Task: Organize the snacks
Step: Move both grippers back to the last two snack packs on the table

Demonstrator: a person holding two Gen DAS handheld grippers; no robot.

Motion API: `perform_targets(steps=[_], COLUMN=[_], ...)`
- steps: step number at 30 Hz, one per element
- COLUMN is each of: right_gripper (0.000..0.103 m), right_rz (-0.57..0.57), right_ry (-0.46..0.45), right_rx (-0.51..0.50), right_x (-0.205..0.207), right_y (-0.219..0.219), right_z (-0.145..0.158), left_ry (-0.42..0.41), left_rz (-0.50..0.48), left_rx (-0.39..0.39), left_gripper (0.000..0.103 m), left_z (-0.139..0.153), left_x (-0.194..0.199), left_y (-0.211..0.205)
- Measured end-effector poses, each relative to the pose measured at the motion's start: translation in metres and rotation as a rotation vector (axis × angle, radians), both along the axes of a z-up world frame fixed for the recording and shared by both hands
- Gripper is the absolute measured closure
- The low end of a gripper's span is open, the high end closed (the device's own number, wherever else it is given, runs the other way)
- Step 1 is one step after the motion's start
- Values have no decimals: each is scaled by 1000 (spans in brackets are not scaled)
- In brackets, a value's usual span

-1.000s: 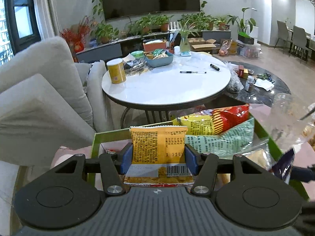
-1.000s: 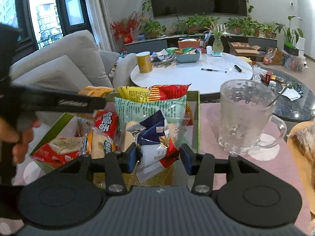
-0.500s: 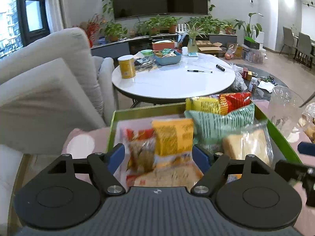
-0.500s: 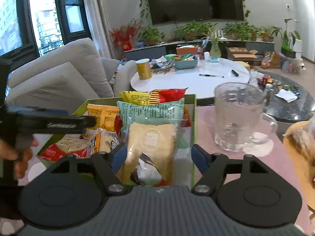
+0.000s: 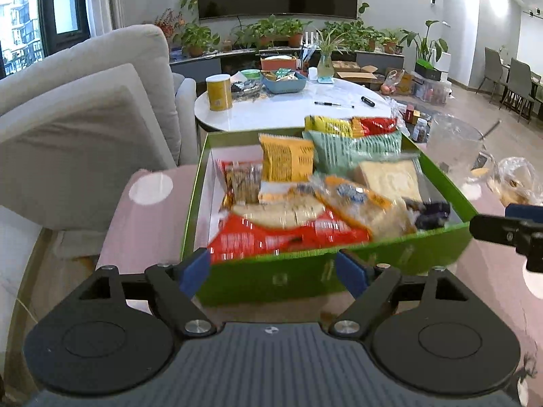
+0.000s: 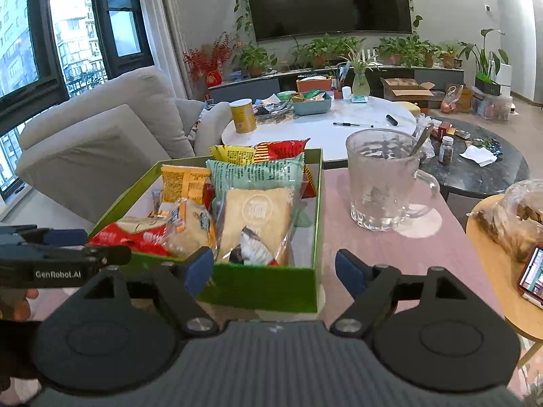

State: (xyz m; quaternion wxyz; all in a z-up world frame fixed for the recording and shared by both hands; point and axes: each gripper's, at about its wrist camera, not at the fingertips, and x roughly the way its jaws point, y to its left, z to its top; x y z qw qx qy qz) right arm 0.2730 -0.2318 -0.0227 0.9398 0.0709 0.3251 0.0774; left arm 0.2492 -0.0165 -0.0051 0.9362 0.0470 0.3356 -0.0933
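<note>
You are holding two grippers: left gripper [image 5: 273, 273] jaws opening, empty; right gripper [image 6: 275, 273] wide, empty. One green box [image 5: 305, 278] ahead, one glass mug [image 6: 383, 176] beyond right.

From my right wrist view, the green box [image 6: 258, 286] blocks twelve o'clock, packed with snack packets [image 6: 254, 213] to its rim. The glass mug [image 6: 383, 179] stands at one o'clock, with bare pink tabletop [image 6: 390, 247] between it and the box as an open lane. At three o'clock sits a round wooden side table [image 6: 492, 271]; at nine, my left gripper [image 6: 68, 254].
</note>
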Motion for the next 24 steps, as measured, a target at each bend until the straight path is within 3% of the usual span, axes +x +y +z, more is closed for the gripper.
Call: perform_targets(steps=[7, 13, 18, 24], right_gripper=[18, 18, 18, 18], right_rz=[75, 267, 364, 514], right_ry=[13, 64, 92, 52], right_rx=[-43, -118, -144, -192], right_x=[-25, -59, -83, -110], right_y=[4, 14, 18, 24], right_z=[-5, -25, -37, -31], left_ry=[21, 38, 52, 48], left_rz=[36, 81, 91, 87], left_rx=[-9, 4, 8, -1], left_gripper=[22, 21, 20, 20], left_z=[-5, -14, -20, -22], left_x=[-31, -59, -75, -93], left_y=[13, 25, 25, 22])
